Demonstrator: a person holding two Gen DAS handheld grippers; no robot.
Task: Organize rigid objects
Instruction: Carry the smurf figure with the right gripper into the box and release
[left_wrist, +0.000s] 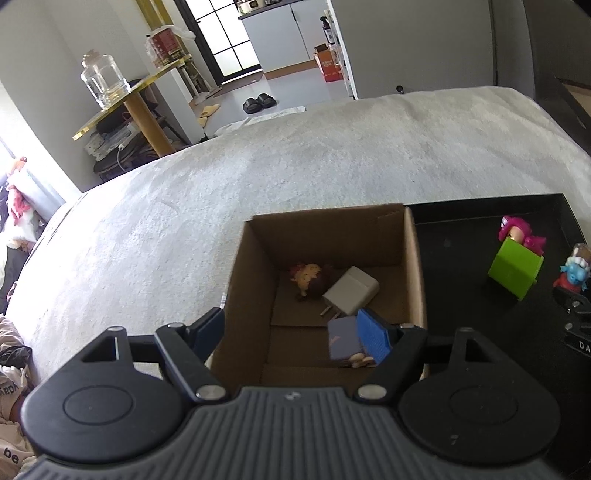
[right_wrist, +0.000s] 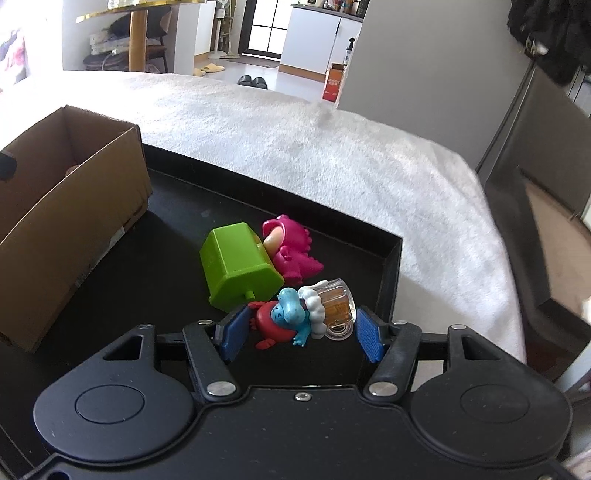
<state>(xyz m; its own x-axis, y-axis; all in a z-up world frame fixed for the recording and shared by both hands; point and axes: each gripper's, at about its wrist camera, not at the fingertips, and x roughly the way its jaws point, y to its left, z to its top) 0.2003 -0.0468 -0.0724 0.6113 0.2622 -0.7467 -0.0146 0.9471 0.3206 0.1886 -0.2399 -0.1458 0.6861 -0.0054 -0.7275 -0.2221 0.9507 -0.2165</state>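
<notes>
While right claw (right_wrist: 297, 334) half-open, blue figurine (right_wrist: 286, 319) between pads, ungripped; left claw (left_wrist: 291, 332) wide, empty.

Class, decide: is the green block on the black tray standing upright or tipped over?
Tipped over: the green block lies on its side on the black tray, its peg pointing sideways.

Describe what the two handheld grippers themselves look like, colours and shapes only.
Both match in build: the left gripper and right gripper have black angled linkage arms with silver round pivot pins, two big round black discs on either side of the body, and jaws faced with blue ribbed pads. The left body's top is grey and ridged; the right's is smooth black. No cables, hands or sleeves show.
</notes>
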